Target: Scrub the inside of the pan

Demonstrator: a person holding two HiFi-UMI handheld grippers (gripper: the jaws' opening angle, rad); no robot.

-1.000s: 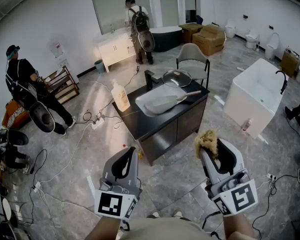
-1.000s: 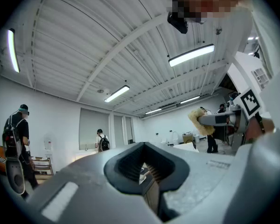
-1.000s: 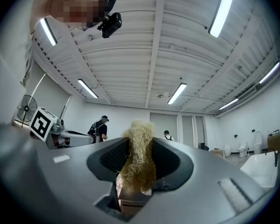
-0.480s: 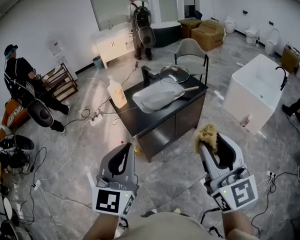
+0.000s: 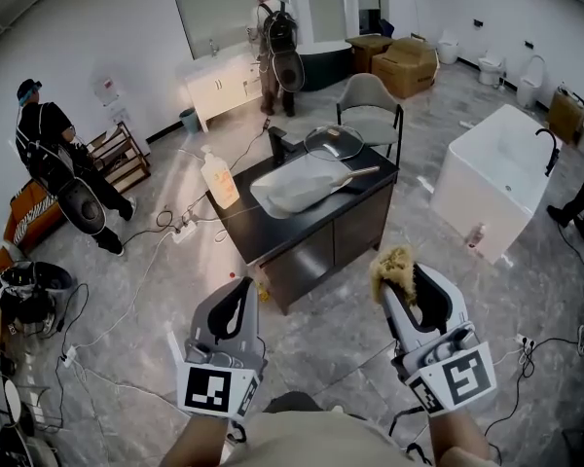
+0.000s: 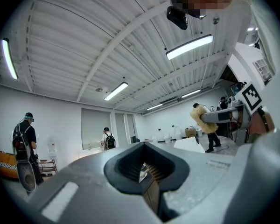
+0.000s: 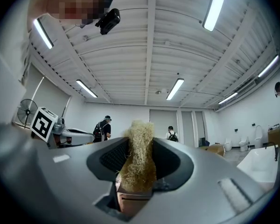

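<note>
Centre of the head view: pan (image 5: 300,187) lies on the black counter (image 5: 273,233), well apart from both grippers. Lower left, left gripper (image 5: 239,296) clenched, nothing between its jaws. Lower right, right gripper (image 5: 405,290) grasping a yellow fibrous scrubber (image 5: 391,267).

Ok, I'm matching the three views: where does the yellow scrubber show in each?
Head view: lower right, scrubber held by the right gripper.
Left gripper view: far right, mid-height.
Right gripper view: centre, clamped between the jaws.
Shared landmark: the backpack person at the far wall.
</note>
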